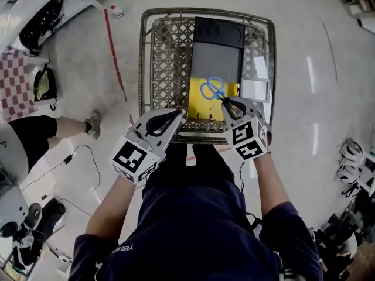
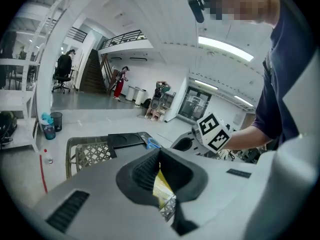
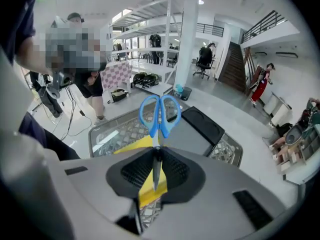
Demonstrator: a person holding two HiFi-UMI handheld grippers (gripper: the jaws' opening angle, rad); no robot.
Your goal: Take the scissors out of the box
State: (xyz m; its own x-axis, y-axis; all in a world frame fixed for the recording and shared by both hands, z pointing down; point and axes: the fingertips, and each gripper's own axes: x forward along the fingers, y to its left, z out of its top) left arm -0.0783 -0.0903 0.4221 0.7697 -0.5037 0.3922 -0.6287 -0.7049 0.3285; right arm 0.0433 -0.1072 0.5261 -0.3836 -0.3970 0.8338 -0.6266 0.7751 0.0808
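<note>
**A:** Where are the scissors?

**B:** The scissors (image 3: pixel 160 115) sit in the centre of the right gripper view. The right gripper (image 3: pixel 156 156) is clamped on the closed blades. Two blue loop handles stick out past its tips, side by side.

**A:** Is the whole blade visible?

**B:** No. Only a thin grey strip shows between the black pads. In the head view just the handles show, right of centre, over the wire basket (image 1: pixel 145 51), and the gripper covers the blades. How high they hang above the contents I can't tell. In the left gripper view only a scrap of blue peeks out beside the gripper's body.

**A:** And the left gripper?

**B:** The left gripper (image 2: pixel 160 155) has its tips together with nothing between them. Through the gap beneath, a yellow sheet (image 2: pixel 161 186) and some mesh show. In the head view it sits at the basket's lower rim, lower left of the scissors.

**A:** What else is in the basket?

**B:** A black tray (image 1: pixel 218 43) lies at upper middle, with the yellow sheet below it, partly covered. A white piece (image 1: pixel 256 89) is at the right, too small to identify.
</note>
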